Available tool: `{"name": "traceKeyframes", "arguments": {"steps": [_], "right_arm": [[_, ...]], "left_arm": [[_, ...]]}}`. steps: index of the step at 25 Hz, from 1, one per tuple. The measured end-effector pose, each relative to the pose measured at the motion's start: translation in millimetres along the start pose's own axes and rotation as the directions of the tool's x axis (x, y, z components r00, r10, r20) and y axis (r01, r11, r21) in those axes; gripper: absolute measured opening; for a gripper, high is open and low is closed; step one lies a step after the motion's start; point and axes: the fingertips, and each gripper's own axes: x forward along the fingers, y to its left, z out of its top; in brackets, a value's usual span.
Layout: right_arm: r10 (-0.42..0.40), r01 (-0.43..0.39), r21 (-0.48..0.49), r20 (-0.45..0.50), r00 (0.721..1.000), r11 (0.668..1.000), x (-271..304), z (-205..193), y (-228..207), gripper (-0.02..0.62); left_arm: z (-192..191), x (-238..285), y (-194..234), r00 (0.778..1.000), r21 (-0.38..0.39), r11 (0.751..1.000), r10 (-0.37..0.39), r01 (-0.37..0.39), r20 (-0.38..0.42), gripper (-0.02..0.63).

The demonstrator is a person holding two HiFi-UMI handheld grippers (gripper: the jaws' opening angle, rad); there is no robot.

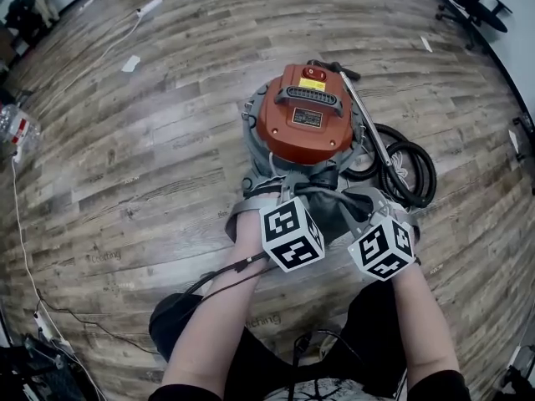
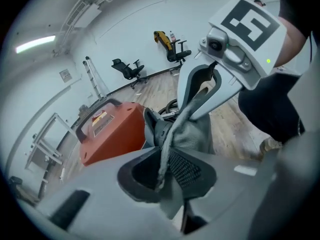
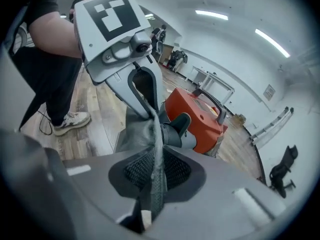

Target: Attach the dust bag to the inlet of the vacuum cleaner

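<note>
Our left gripper (image 2: pixel 162 170) and right gripper (image 3: pixel 152 180) each clamp a fold of the crumpled grey fabric dust bag (image 1: pixel 333 207), bunched against the round orange-topped vacuum cleaner (image 1: pixel 305 117).

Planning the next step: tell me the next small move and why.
Left claw and right claw each pinch the bag, held just in front of the inlet and seemingly not seated. So probably ease both toward the vacuum, sliding the bag's mouth onto the inlet.

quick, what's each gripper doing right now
left gripper: closed on the dust bag
right gripper: closed on the dust bag
</note>
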Motion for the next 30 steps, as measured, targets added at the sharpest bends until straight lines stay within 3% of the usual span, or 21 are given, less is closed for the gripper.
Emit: {"name": "traceKeyframes", "arguments": {"steps": [3, 5, 11, 17, 20, 26, 30], "right_arm": [[-0.003, 0.001, -0.086, -0.026, 1.000, 0.996, 3.6, 11.8, -6.6, 0.051], [-0.006, 0.003, -0.117, -0.026, 1.000, 0.993, 5.2, 17.6, -9.2, 0.050], [-0.007, 0.007, -0.015, 0.043, 0.999, 1.000, 4.4, 8.3, -8.3, 0.052], [-0.001, -0.001, 0.036, 0.048, 0.999, 0.999, 4.9, 8.4, -9.1, 0.068], [-0.013, 0.009, 0.062, 0.066, 0.998, 0.998, 4.2, 4.8, -8.2, 0.111], [0.009, -0.027, 0.110, 0.166, 0.986, 0.994, -5.6, 12.8, 0.1, 0.270], [0.009, -0.045, 0.135, 0.252, 0.968, 0.990, -15.4, 28.1, 3.2, 0.293]], "left_arm": [[-11.3, 1.5, -2.0, 0.999, -0.068, 0.997, -0.041, 0.039, -0.031, 0.052], [-15.9, 2.7, -2.5, 0.997, -0.065, 0.997, -0.046, 0.043, -0.055, 0.052], [-6.4, 1.6, 2.7, 0.999, -0.017, 1.000, -0.011, 0.010, -0.044, 0.052], [-6.1, -2.0, 1.0, 0.999, -0.038, 0.999, -0.022, 0.021, -0.029, 0.061], [-6.9, -5.5, -2.8, 1.000, -0.052, 0.998, -0.027, 0.026, -0.011, 0.097], [0.0, -24.7, -6.8, 0.999, -0.080, 0.997, -0.001, 0.005, 0.053, 0.169], [9.0, -39.0, -5.3, 0.992, -0.124, 0.992, 0.028, -0.013, 0.123, 0.186]]}}
